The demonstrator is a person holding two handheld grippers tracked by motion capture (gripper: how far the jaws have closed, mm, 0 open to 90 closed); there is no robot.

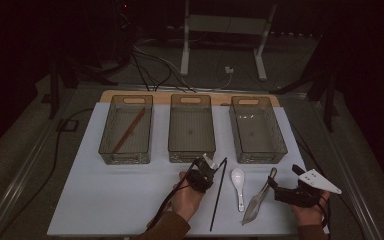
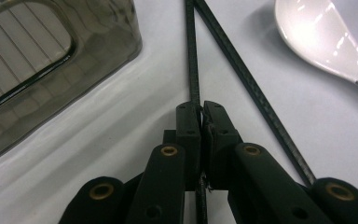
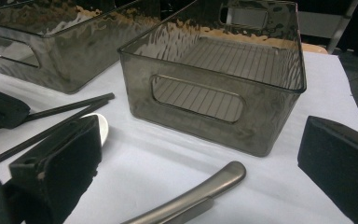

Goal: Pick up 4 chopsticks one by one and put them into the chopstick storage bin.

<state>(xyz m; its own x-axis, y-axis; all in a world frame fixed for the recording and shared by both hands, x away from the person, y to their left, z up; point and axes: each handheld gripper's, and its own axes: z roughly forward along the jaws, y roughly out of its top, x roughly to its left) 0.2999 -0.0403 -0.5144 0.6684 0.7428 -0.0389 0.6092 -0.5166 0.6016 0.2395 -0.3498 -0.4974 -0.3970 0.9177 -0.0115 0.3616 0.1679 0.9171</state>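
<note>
Nearest the camera in the high view, two forearms come in from the bottom edge, each hand holding a gripper over a white table top (image 1: 110,200). On the left, the left gripper (image 1: 206,167) has its jaws pressed together on a black chopstick (image 2: 192,56); the left gripper view shows the thin rod pinched between the two black jaw tips and running straight ahead from them. A second black chopstick (image 2: 256,93) lies on the table just beside the first, angling away to the right of the jaws, its near end passing under the gripper's body. A white ceramic spoon (image 1: 238,186) lies to the right of the chopsticks, bowl toward the bins, apart from the left gripper. Further right lies a pair of metal tongs (image 1: 259,200), handle end toward the bins. The right gripper (image 1: 280,187) sits at that handle end with its jaws spread wide; in the right gripper view the rounded metal handle (image 3: 200,193) lies on the table between the two open jaws, touching neither. Three smoky translucent bins stand in a row beyond: the left bin (image 1: 126,129) holds a brown chopstick (image 1: 128,131) lying diagonally, while the middle bin (image 1: 191,128) and the right bin (image 1: 257,129) show bare ribbed floors.
</note>
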